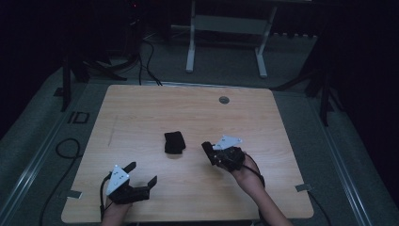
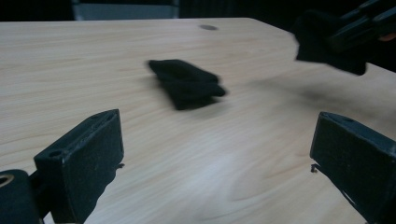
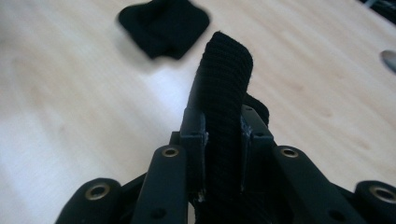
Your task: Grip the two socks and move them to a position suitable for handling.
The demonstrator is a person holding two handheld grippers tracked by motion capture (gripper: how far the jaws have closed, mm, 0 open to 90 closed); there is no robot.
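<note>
Right gripper (image 3: 223, 135) clamped on a black ribbed knit piece (image 3: 224, 93), lifted off the wooden table (image 1: 141, 108). Left gripper (image 2: 217, 154) spread wide, nothing between the jaws, low over the near edge. Folded black cloth (image 1: 174, 142) lying mid-table, between both grippers.

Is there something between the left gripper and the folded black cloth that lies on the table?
Nothing visible. The left gripper is open, and only bare table lies between it and the folded cloth. The right gripper, off to the side, is shut on another black cloth.
</note>
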